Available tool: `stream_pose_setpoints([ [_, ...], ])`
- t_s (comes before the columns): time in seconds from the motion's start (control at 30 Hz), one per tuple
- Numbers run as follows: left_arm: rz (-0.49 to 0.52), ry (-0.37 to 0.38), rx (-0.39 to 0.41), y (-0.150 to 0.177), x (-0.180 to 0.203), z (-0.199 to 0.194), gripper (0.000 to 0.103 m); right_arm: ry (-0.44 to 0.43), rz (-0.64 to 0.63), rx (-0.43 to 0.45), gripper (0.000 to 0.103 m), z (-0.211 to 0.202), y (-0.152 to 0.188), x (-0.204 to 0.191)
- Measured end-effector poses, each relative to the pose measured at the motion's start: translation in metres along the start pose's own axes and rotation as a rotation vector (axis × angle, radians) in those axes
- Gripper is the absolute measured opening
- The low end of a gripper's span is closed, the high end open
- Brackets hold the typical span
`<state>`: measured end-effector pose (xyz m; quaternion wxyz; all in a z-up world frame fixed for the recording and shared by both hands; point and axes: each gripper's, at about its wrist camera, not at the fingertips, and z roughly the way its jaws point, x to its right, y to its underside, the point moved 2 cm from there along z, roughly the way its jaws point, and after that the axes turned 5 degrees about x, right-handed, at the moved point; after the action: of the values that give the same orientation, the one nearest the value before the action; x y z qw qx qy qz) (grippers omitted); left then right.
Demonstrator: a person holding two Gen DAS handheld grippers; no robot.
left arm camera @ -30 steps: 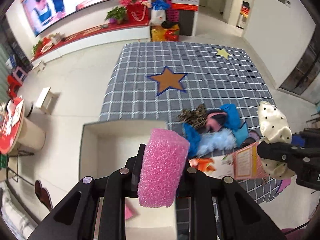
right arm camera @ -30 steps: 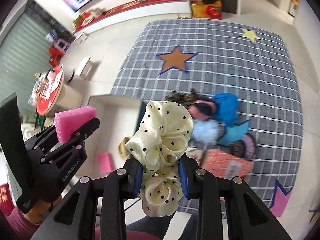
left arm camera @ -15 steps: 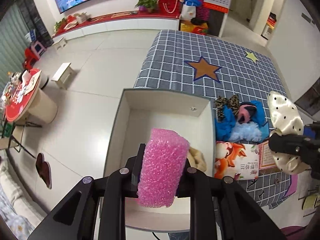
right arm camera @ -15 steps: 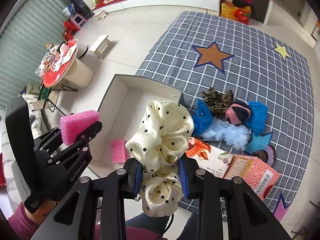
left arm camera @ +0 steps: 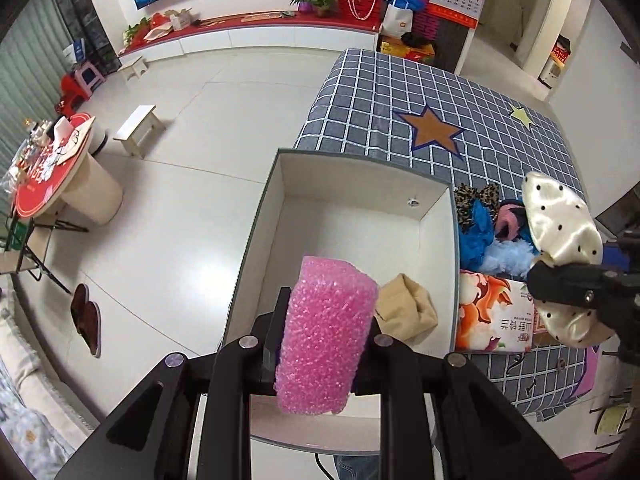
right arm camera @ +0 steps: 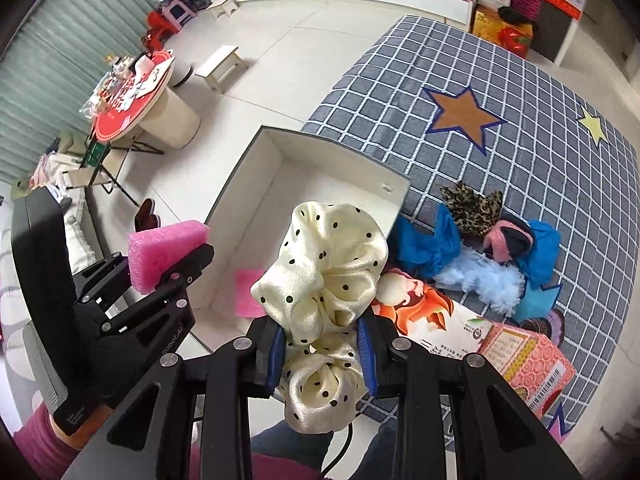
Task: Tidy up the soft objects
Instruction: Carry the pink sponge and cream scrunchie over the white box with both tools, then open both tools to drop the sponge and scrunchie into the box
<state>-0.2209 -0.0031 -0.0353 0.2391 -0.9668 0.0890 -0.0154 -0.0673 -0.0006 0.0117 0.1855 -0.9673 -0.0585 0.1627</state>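
Observation:
My left gripper (left arm camera: pixel 322 340) is shut on a pink foam sponge (left arm camera: pixel 326 332) and holds it above the near end of a white open box (left arm camera: pixel 352 220). It also shows in the right wrist view (right arm camera: pixel 164 252). My right gripper (right arm camera: pixel 322 344) is shut on a cream polka-dot scrunchie (right arm camera: pixel 324 264), held above the box's near right edge. A beige soft item (left arm camera: pixel 406 310) lies in the box, and a second pink sponge (right arm camera: pixel 248 292) too. A pile of soft things (right arm camera: pixel 480 248) lies on the mat right of the box.
The box stands at the edge of a grey checked mat (left arm camera: pixel 420 92) with stars. A picture pack (left arm camera: pixel 496 316) and a pink carton (right arm camera: pixel 524 368) lie near the pile. A round red table (left arm camera: pixel 52 168) and a small stool (left arm camera: pixel 138 124) stand on the floor at left.
Both grippers have moved left with their loads, from over the mat to over the white box. The box now fills the middle of both views.

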Motion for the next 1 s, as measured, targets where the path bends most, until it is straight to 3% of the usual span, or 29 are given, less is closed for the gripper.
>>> stream_pose_setpoints([
  [1.0, 0.006, -0.014, -0.061, 0.011, 0.0, 0.029, 0.024, -0.006, -0.032, -0.056, 0.032, 0.045, -0.021, -0.01],
])
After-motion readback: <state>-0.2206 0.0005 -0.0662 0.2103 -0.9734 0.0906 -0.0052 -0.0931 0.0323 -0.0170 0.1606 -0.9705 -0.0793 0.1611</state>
